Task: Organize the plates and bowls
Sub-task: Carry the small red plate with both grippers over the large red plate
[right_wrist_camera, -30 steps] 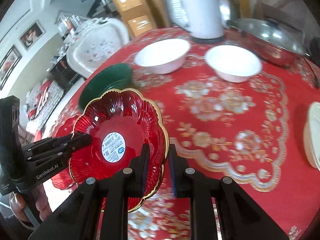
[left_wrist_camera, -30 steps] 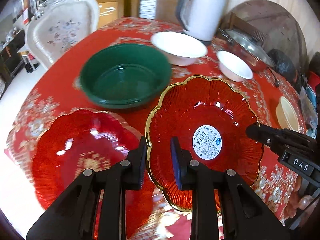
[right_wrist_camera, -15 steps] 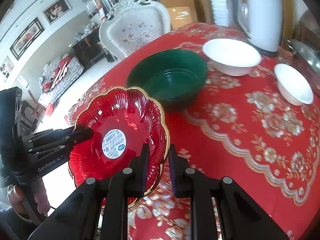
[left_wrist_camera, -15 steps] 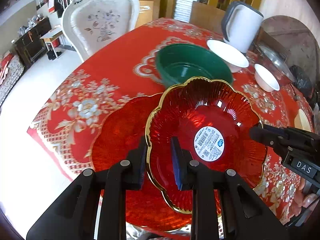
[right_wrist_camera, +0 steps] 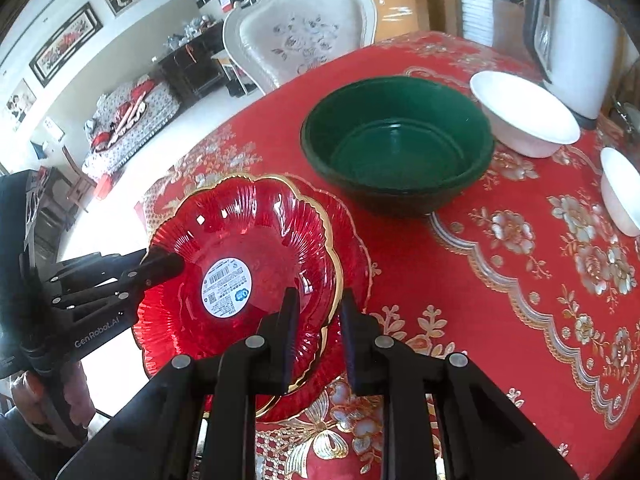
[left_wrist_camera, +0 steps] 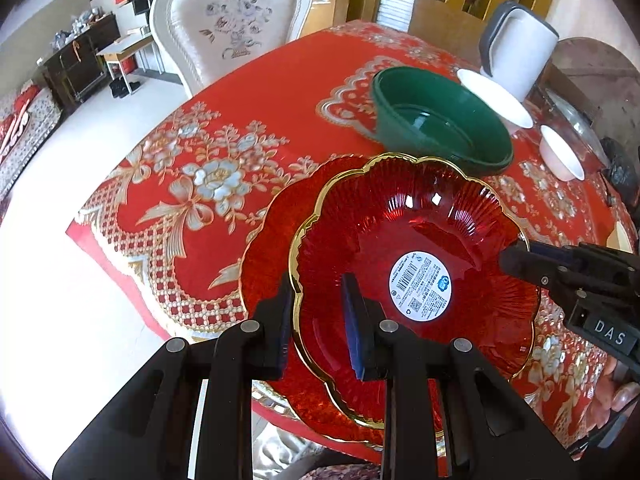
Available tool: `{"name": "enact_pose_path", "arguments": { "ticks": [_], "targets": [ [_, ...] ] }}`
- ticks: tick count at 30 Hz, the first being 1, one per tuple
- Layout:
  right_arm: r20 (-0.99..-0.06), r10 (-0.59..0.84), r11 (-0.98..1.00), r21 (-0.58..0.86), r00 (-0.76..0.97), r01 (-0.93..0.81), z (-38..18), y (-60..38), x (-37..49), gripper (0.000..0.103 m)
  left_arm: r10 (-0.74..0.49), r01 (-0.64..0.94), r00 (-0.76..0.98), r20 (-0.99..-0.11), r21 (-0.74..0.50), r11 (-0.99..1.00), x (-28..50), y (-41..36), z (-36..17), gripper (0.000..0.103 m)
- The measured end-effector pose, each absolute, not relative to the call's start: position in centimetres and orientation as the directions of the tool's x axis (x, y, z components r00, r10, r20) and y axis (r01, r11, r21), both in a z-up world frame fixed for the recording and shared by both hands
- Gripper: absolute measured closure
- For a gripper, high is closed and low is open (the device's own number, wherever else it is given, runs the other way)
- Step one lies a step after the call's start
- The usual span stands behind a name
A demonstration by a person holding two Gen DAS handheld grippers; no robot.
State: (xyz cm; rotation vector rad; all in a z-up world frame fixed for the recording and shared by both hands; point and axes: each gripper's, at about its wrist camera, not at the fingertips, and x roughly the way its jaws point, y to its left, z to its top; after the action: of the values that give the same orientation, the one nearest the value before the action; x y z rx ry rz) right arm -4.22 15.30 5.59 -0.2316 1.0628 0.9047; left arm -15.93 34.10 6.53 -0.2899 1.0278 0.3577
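A red glass bowl with a gold scalloped rim and a round white sticker [left_wrist_camera: 416,256] [right_wrist_camera: 240,256] is held from both sides. My left gripper [left_wrist_camera: 316,312] is shut on its near rim; my right gripper [right_wrist_camera: 318,320] is shut on the opposite rim. The bowl sits directly over a larger red plate [left_wrist_camera: 268,240] [right_wrist_camera: 352,240] at the table's edge; I cannot tell if they touch. A green bowl [left_wrist_camera: 436,120] [right_wrist_camera: 396,140] stands behind. Two white bowls [right_wrist_camera: 524,116] [right_wrist_camera: 620,192] lie farther back.
A white kettle [right_wrist_camera: 572,44] stands at the back, beside a metal lid [left_wrist_camera: 576,120]. A white plate [left_wrist_camera: 622,236] lies at the right edge. A white ornate chair [left_wrist_camera: 232,20] stands beyond the table. The red tablecloth [right_wrist_camera: 500,280] hangs over the near edge.
Both grippers have carried the red bowl left, from beside the larger red plate to right over it. The grips are unchanged.
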Motion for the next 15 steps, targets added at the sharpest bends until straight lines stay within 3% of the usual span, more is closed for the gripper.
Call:
{"name": "enact_pose_path", "arguments": {
  "ticks": [15],
  "targets": [
    [-0.878, 0.449, 0.628, 0.179, 0.165, -0.757, 3.5, 17.2, -4.5, 0.082, 0.194, -0.434, 0.436, -0.879, -0.016, 0.901, -15.8, 34.5, 4.7, 0.080]
  ]
}}
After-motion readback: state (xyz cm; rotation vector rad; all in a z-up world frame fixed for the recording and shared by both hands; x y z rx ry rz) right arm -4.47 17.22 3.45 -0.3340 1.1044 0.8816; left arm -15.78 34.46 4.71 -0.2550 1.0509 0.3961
